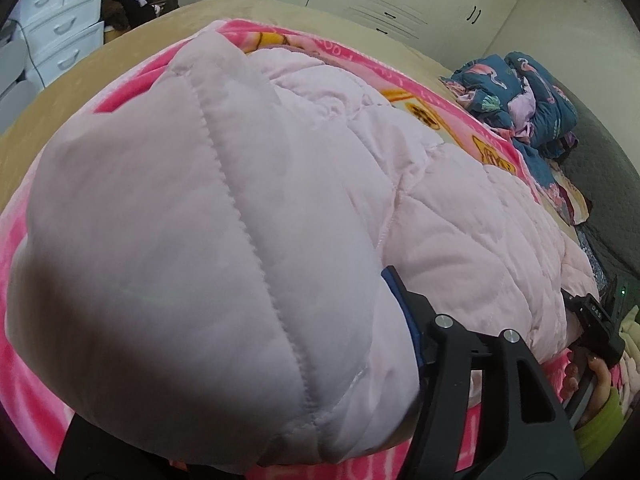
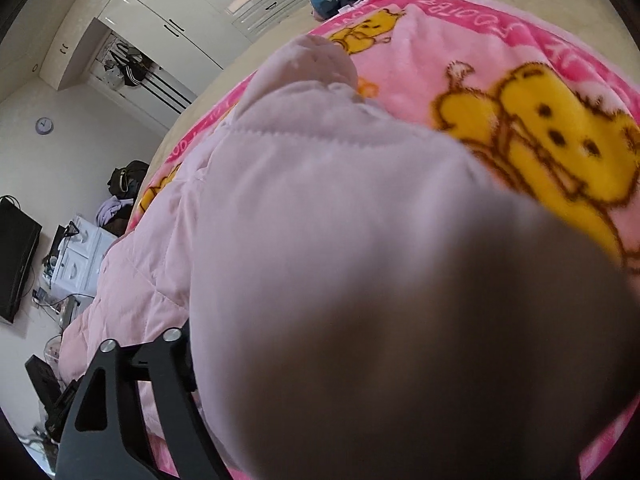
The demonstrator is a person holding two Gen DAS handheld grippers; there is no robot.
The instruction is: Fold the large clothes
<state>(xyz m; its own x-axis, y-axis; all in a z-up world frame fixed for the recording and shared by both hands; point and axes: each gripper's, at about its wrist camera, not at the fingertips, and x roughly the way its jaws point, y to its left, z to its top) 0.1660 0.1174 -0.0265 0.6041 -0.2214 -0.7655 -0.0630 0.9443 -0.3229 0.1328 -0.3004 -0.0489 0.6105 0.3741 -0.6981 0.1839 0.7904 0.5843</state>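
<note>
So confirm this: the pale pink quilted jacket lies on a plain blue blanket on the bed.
Wrong on the blanket. The pale pink quilted jacket lies on a pink blanket printed with yellow cartoon bears, as the right wrist view shows. It is on the bed.

Pale pink quilted jacket (image 1: 460,216) lies spread on the pink bear-print blanket (image 1: 436,108), well inside its edges. Puffy padding, stitched seams in rows. One padded fold (image 2: 360,280) is lifted off the blanket, bulging up and blurred close to both lenses.
</note>
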